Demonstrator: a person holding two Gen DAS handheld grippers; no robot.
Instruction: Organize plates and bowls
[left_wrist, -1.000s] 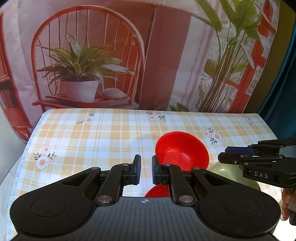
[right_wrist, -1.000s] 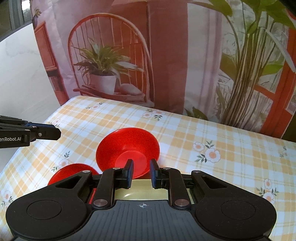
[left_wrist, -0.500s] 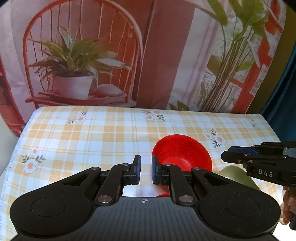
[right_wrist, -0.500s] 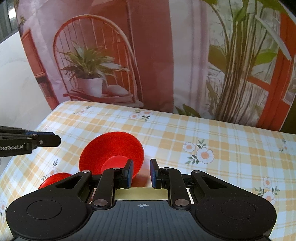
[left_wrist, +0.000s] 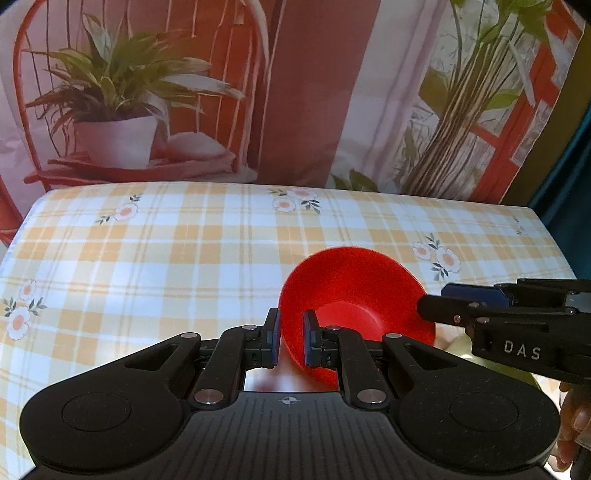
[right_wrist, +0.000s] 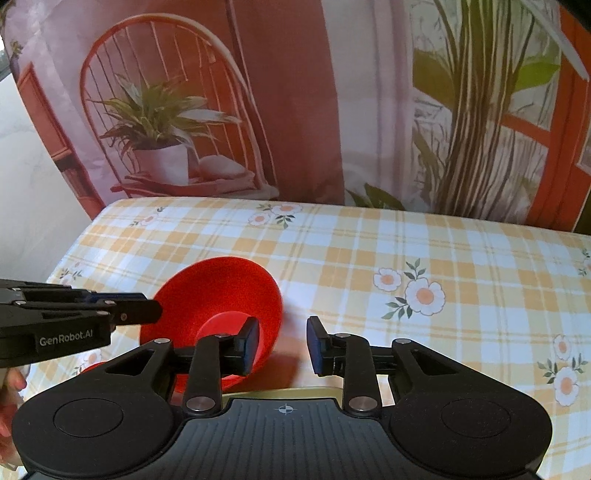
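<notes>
My left gripper (left_wrist: 289, 332) is shut on the rim of a red bowl (left_wrist: 354, 299) and holds it tilted above the checked tablecloth. The same bowl shows in the right wrist view (right_wrist: 221, 295), with the left gripper (right_wrist: 147, 310) at its left edge. My right gripper (right_wrist: 282, 343) is open and empty, its left finger just in front of the bowl; it enters the left wrist view (left_wrist: 461, 306) from the right. An olive-green dish (right_wrist: 295, 391) lies under the right gripper and shows at lower right in the left wrist view (left_wrist: 458, 347). A second red dish (right_wrist: 90, 367) peeks out at lower left.
The table (left_wrist: 147, 258) carries a yellow and white checked cloth with flowers. A printed backdrop (left_wrist: 295, 92) of a chair and plants hangs close behind the far edge. A white wall (right_wrist: 29, 184) stands at the left.
The left gripper has closed on the red bowl's rim and tipped it up off the table. The right gripper's jaws have opened wider.
</notes>
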